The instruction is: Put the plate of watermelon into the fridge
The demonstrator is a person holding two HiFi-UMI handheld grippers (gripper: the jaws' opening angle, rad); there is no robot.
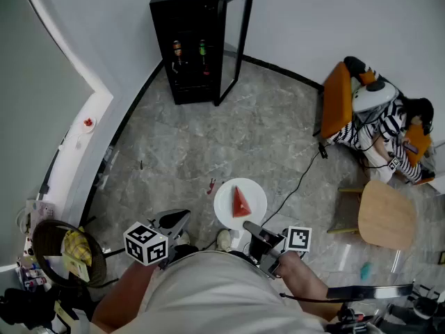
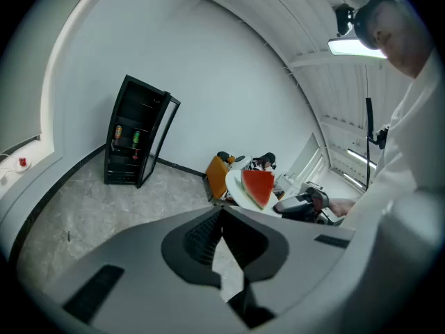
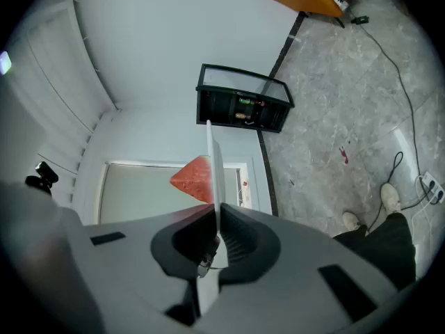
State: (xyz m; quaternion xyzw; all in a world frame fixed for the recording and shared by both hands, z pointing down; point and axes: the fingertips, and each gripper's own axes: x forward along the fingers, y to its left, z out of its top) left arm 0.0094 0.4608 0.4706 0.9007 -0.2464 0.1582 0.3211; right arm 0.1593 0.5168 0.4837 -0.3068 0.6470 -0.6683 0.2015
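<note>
A white plate (image 1: 252,192) carrying a red watermelon wedge (image 1: 240,202) is held out over the grey marble floor. My right gripper (image 1: 254,230) is shut on the plate's near rim. In the right gripper view the plate (image 3: 213,165) stands edge-on between the jaws of the right gripper (image 3: 215,211), with the wedge (image 3: 193,178) on its left side. My left gripper (image 1: 175,221) hangs to the left of the plate, its jaws together on nothing. The left gripper view shows the left gripper (image 2: 223,211), the plate (image 2: 235,186) and the wedge (image 2: 259,185). The black fridge (image 1: 191,44) stands far ahead with its glass door (image 1: 236,40) swung open.
Bottles (image 1: 189,53) stand on a fridge shelf. A person sits in an orange chair (image 1: 336,99) at the right, beside a round wooden table (image 1: 387,214). A black cable (image 1: 299,179) crosses the floor. A white ledge (image 1: 80,141) and a dark basket (image 1: 66,252) line the left.
</note>
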